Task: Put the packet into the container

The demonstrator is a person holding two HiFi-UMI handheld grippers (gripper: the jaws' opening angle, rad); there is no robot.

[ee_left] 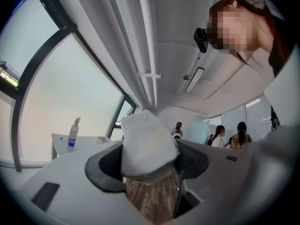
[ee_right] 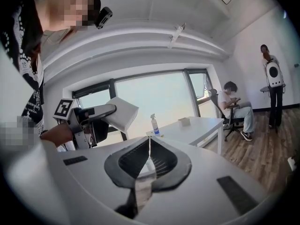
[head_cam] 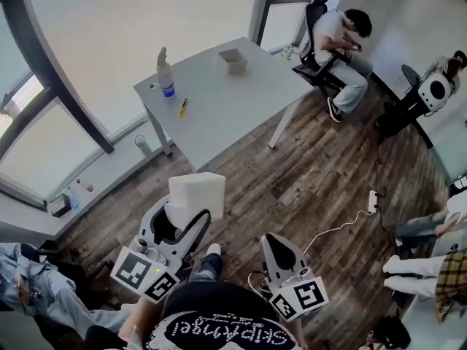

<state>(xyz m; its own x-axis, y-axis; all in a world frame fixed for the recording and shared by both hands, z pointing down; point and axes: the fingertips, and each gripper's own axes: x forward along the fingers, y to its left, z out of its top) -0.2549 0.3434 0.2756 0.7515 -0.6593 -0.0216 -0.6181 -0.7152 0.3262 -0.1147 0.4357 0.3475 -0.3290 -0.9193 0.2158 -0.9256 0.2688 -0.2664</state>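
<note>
Presently on record: left claw, clamped on white packet, the packet bulging up past the jaw tips, raised over wood floor and well apart from tabletop. Next, right claw, pressed together with nothing between, pads meeting in a thin seam, held low just beside the left claw. On tabletop, near far edge: small open grey container, upright, apart from the other items. Near left corner of same tabletop: upright spray bottle with blue label, and yellow pen lying near it toward the middle. Beyond far corner: seated person in office chair. On floor at right: white power strip with cable. Packet not yet in container.
</note>
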